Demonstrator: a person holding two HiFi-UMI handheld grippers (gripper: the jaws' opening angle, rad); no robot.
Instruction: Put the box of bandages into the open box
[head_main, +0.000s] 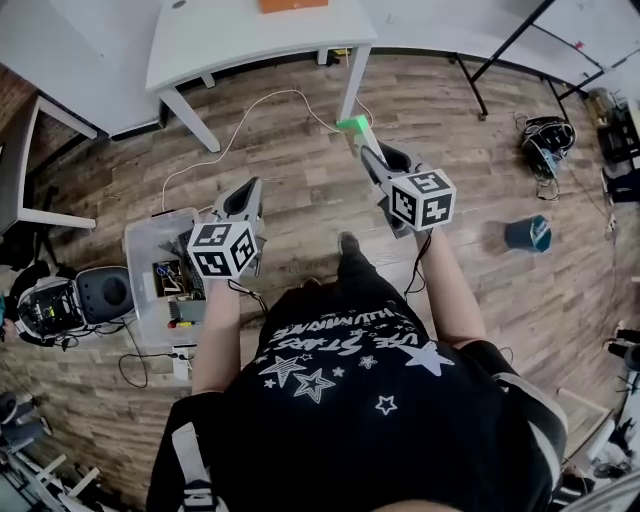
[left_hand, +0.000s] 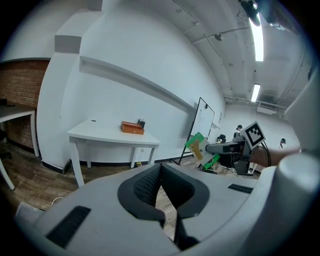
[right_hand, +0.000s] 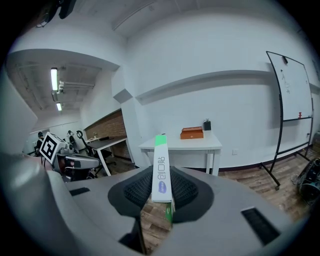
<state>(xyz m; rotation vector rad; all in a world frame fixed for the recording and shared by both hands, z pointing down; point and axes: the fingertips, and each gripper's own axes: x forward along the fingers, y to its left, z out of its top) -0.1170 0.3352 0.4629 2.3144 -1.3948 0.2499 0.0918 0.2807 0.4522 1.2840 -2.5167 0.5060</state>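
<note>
My right gripper (right_hand: 162, 192) is shut on the box of bandages (right_hand: 160, 170), a slim white box with a green end that stands upright between the jaws. In the head view the same box of bandages (head_main: 356, 130) sticks out ahead of the right gripper (head_main: 372, 155), held in the air above the wooden floor. The left gripper (left_hand: 161, 192) is shut with nothing in it; in the head view the left gripper (head_main: 245, 200) hangs to the left. The open orange box (right_hand: 192, 133) sits on a white table (right_hand: 182, 145) ahead, also visible as the orange box (left_hand: 132, 128) in the left gripper view.
A clear plastic bin (head_main: 160, 275) with small items stands on the floor at the left, next to a black device (head_main: 70, 300). Cables trail over the floor. A whiteboard on a stand (right_hand: 292, 100) is at the right. A teal object (head_main: 527, 234) lies on the floor.
</note>
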